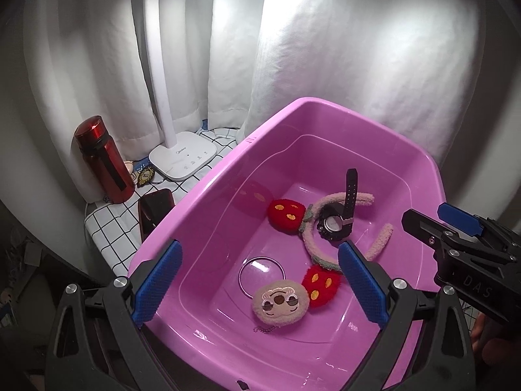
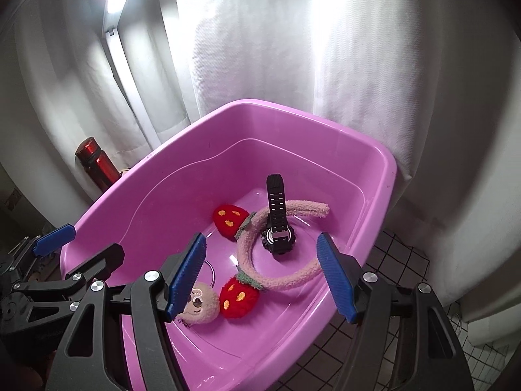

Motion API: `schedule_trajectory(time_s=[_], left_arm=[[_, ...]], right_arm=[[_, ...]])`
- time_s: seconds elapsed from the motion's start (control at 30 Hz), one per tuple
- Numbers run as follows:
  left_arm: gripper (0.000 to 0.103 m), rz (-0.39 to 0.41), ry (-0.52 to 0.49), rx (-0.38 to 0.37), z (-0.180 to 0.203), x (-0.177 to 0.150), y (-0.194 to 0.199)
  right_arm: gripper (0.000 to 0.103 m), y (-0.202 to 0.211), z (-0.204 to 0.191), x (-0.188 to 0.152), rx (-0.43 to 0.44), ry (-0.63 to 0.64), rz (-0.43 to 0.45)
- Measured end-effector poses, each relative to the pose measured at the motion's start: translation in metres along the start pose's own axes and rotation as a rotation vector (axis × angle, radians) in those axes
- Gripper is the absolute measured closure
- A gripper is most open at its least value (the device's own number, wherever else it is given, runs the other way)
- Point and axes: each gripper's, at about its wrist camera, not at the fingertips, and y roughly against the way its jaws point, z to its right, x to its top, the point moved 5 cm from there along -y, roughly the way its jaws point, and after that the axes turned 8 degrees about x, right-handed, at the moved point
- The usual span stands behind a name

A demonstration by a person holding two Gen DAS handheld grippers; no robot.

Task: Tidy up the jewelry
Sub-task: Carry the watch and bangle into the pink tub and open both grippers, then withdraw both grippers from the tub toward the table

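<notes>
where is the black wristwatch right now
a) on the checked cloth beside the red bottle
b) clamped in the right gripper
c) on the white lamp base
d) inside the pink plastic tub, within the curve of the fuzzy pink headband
d: the black wristwatch sits on the floor of the pink plastic tub, inside the arc of the fuzzy pink headband, one strap sticking up, with no gripper touching it.

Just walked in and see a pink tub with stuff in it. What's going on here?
A person is sorting accessories with a handheld gripper in each hand. The left gripper and right gripper both hang open and empty over the pink tub. Inside lie a black watch, a fuzzy strawberry headband, a plush face charm and a metal bangle.
</notes>
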Motion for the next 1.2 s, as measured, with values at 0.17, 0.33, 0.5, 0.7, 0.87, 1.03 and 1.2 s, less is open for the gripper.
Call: schedule_trajectory(time_s=[0.17, 0.33, 0.5, 0.7, 0.87, 1.03, 1.2], left_arm=[[0.008, 0.014, -0.001, -0.014, 0.006, -0.006, 0.017], [0.008, 0.032, -0.025, -0.051, 0.025, -0.016, 0.039], [0.008, 0.051, -0.055, -0.114, 0.055, -0.032, 0.065], [0.008, 0.051, -0.086, -0.192, 0.097, -0.057, 0.092], [0.008, 0.039, -0.112, -0.239, 0.134, -0.088, 0.109], [0.008, 0.021, -0.146, -0.248, 0.166, -0.125, 0.117], [0.008, -0.026, -0.147, -0.212, 0.184, -0.165, 0.11]], right_arm=[[0.036, 0.021, 0.0, -0.015, 0.018, -0.021, 0.03], [0.036, 0.049, 0.015, -0.036, 0.012, -0.057, 0.059], [0.036, 0.086, 0.05, -0.068, -0.026, -0.122, 0.088], [0.036, 0.14, 0.117, -0.125, -0.13, -0.229, 0.098], [0.036, 0.178, 0.175, -0.182, -0.228, -0.325, 0.079], [0.036, 0.2, 0.221, -0.23, -0.268, -0.402, 0.055], [0.036, 0.197, 0.243, -0.259, -0.256, -0.419, 0.022]])
